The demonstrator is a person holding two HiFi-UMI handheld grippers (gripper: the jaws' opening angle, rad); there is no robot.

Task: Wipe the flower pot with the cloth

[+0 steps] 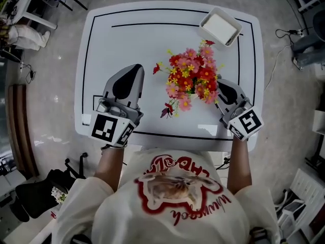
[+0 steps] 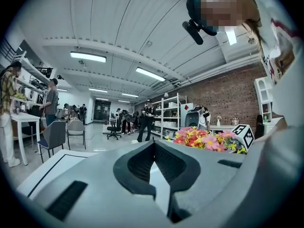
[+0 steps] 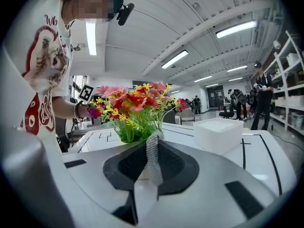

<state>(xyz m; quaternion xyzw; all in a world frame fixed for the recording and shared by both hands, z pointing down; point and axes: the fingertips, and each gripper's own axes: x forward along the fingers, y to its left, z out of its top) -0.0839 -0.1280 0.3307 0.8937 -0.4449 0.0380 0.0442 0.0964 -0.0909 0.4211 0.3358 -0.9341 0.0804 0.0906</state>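
The flower pot's bouquet of red, pink and yellow flowers [image 1: 193, 78] stands mid-table; the blooms hide the pot itself from above. My right gripper [image 1: 219, 84] sits just right of the flowers, shut on a grey knitted cloth [image 3: 152, 158] that stands up between its pads. In the right gripper view the flowers [image 3: 130, 106] rise close ahead, just left of the right gripper [image 3: 154, 139]. My left gripper [image 1: 136, 68] hovers left of the flowers, shut with nothing in it. The left gripper view shows the left gripper [image 2: 153, 144] and the flowers [image 2: 204, 139] off to its right.
A white rectangular tray [image 1: 221, 27] lies at the far right corner of the white table [image 1: 101, 44], also seen as the tray [image 3: 218, 134] beyond the flowers. Chairs, shelves and standing people fill the room behind. The person stands at the table's near edge.
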